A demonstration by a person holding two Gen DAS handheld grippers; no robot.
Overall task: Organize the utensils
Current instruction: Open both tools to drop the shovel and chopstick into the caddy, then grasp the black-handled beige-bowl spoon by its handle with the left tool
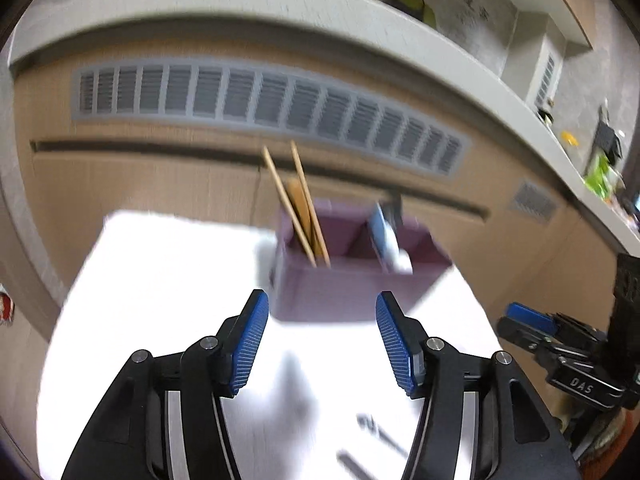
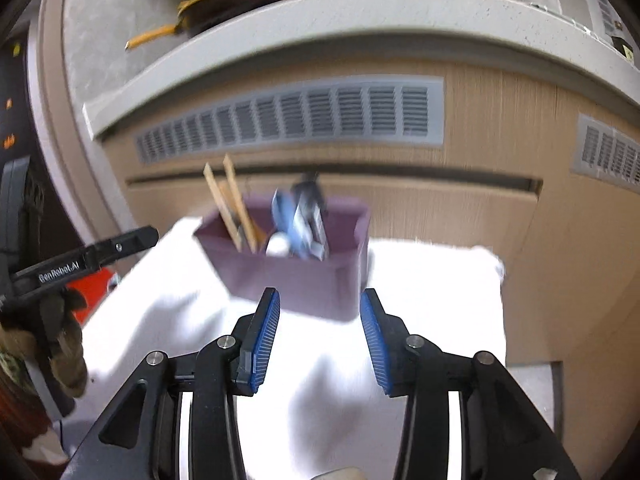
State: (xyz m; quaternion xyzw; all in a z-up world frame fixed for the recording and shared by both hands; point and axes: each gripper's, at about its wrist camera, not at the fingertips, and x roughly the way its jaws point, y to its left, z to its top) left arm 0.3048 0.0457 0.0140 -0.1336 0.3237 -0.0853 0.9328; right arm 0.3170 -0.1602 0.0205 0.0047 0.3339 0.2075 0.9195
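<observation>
Two grippers, both released, nothing between your blue pads.
Left gripper [image 1: 322, 340] and right gripper [image 2: 320, 334] face the purple plastic two-compartment holder [image 1: 340, 292] at mid-frame; wooden chopsticks [image 1: 296, 200] lean in its left compartment on the white table [image 1: 160, 280].

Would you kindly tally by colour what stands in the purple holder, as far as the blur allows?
Wooden, tan: 3, two chopsticks and a flat piece
Blue and white: 1 utensil
Dark: 1 item
Total: 5 in the purple holder

Both wrist views look down, near, at the purple caddy [image 1: 344, 280].
</observation>
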